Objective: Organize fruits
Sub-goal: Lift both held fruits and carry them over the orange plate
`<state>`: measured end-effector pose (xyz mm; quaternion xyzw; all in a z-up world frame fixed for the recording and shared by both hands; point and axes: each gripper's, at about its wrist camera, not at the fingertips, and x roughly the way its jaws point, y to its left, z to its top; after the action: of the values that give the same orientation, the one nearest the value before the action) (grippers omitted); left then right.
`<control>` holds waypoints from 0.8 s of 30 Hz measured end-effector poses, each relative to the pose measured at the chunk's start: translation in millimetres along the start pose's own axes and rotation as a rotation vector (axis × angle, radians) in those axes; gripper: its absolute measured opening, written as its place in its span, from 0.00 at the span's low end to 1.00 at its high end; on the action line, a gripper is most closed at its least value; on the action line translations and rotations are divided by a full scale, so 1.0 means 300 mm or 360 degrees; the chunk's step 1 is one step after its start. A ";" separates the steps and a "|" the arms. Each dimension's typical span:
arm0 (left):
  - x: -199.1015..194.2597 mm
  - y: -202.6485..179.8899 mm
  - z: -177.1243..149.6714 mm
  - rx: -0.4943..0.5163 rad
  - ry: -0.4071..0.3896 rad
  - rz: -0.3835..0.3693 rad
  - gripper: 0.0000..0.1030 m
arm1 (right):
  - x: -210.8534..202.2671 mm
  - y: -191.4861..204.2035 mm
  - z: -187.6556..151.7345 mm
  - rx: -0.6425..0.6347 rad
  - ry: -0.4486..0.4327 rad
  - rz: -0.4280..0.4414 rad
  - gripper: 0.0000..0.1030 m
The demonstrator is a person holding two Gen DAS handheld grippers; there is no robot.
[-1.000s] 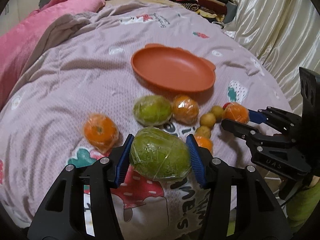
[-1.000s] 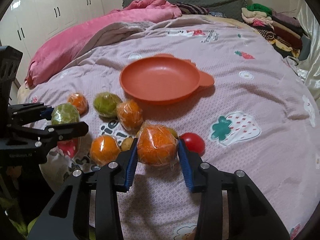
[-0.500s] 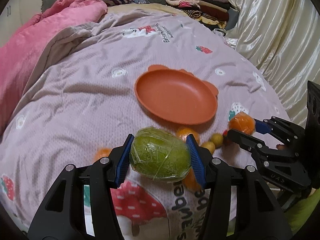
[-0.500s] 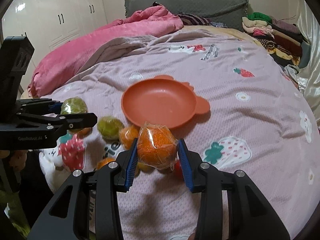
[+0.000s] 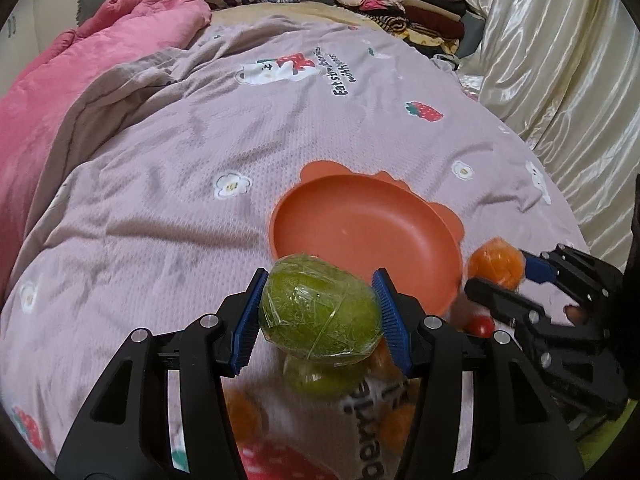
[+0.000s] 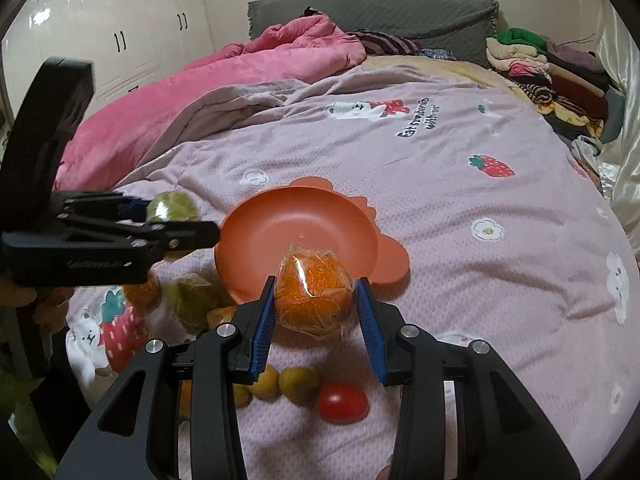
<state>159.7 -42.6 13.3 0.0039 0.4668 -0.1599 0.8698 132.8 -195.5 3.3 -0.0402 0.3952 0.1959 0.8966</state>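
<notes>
Left wrist view: a film-wrapped green fruit (image 5: 320,314) was grasped between the blue pads of the left gripper (image 5: 320,316), its jaws clenched on it, raised above the bed (image 5: 160,200) at the near rim of the orange plate (image 5: 360,220). At 3 o'clock from it, the right gripper (image 5: 500,276) was seen side-on with a wrapped orange (image 5: 496,262) in its jaws.

Right wrist view: the wrapped orange (image 6: 314,294) was clamped by the right gripper (image 6: 316,304) over the plate's (image 6: 280,220) near edge. Loose fruits lay on the bedcover at 6 o'clock from the plate, among them a red tomato (image 6: 343,402) and small yellow-green fruits (image 6: 298,384). The left gripper (image 6: 176,220) was seen at 9 o'clock.
</notes>
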 end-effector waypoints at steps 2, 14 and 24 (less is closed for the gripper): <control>0.028 0.001 0.018 0.0007 0.0019 0.0001 0.44 | 0.022 -0.001 0.007 -0.0015 0.0019 0.0005 0.36; 0.144 0.011 0.077 0.0040 0.0117 -0.0019 0.44 | 0.118 0.017 0.029 -0.0062 0.0108 0.0028 0.37; 0.178 0.016 0.081 0.0045 0.0135 -0.0040 0.44 | 0.166 0.025 0.041 -0.0099 0.0165 0.0024 0.37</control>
<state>208.3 -56.6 -17.0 0.0171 0.5009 -0.1772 0.8470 168.8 -169.8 -23.7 -0.0751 0.4350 0.2126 0.8718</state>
